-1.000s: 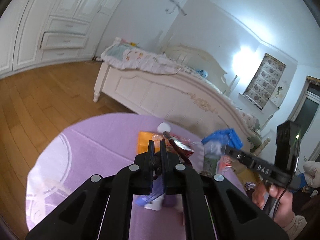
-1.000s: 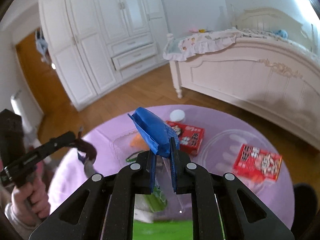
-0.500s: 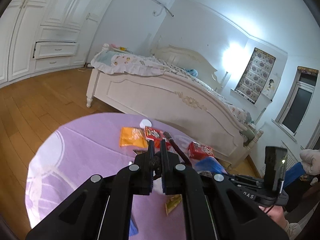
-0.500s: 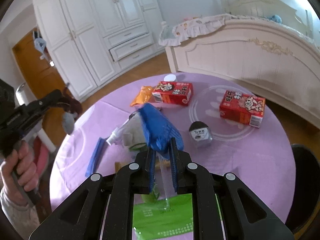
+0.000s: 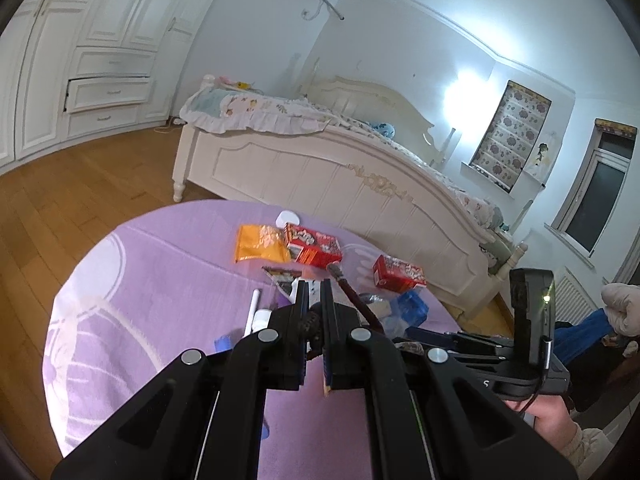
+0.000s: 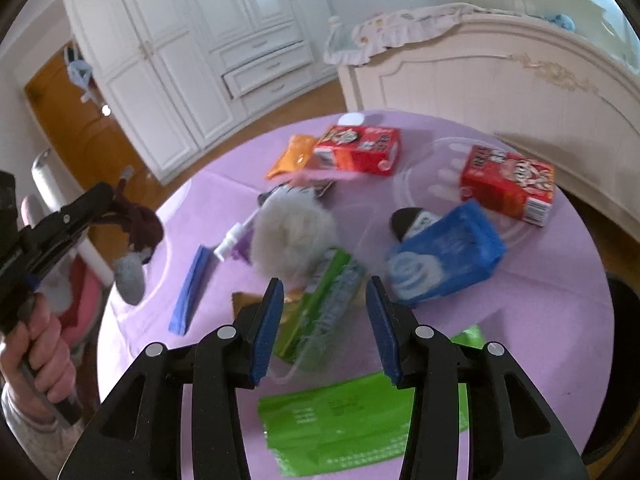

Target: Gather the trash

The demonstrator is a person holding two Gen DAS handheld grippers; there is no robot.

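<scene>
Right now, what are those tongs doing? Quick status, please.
Left tongs shut on dark furry toy. Right tongs just opened, blue bag dropped on table. Clutter ahead.

**Black claws with blue pads, pale knit cuffs**

The left claw (image 5: 315,304) is matte black plastic, its angular link arms pinned with round silver screws. The right claw (image 6: 325,296) has the same black frame and silver screws, with ribbed blue pads (image 6: 267,325) lining its fingers. Its body carries a black box with a small green light, a thin black cable and white lettering. Both wrists wear pale knit sleeve cuffs (image 6: 24,420).
</scene>
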